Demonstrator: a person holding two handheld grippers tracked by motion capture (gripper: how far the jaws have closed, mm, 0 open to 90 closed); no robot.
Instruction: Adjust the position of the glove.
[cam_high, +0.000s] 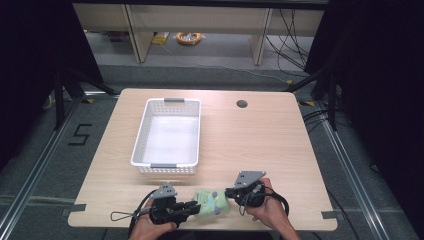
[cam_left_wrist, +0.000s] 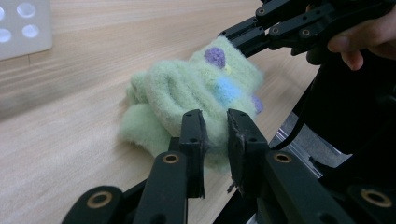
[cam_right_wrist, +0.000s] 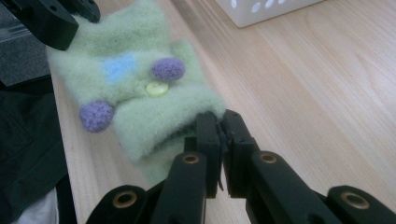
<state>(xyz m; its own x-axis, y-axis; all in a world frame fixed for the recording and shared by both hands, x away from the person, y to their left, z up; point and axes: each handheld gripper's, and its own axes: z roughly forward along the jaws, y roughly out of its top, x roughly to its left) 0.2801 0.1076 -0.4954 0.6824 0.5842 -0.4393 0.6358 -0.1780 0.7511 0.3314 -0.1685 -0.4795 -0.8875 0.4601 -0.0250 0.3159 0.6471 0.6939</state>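
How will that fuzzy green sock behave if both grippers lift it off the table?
Probably floppy: the green sock lies bunched in soft folds, so it should sag between the right gripper and left gripper. Likely light, being fluffy pile. Unlikely to slip, since the nap looks grippy; it won't roll on the table.

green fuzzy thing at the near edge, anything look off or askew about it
The green fuzzy cloth lies bunched and folded at the table's near edge, not flat. The left gripper and right gripper each pinch one end. The white basket sits straight. Nothing looks torn or spilled.
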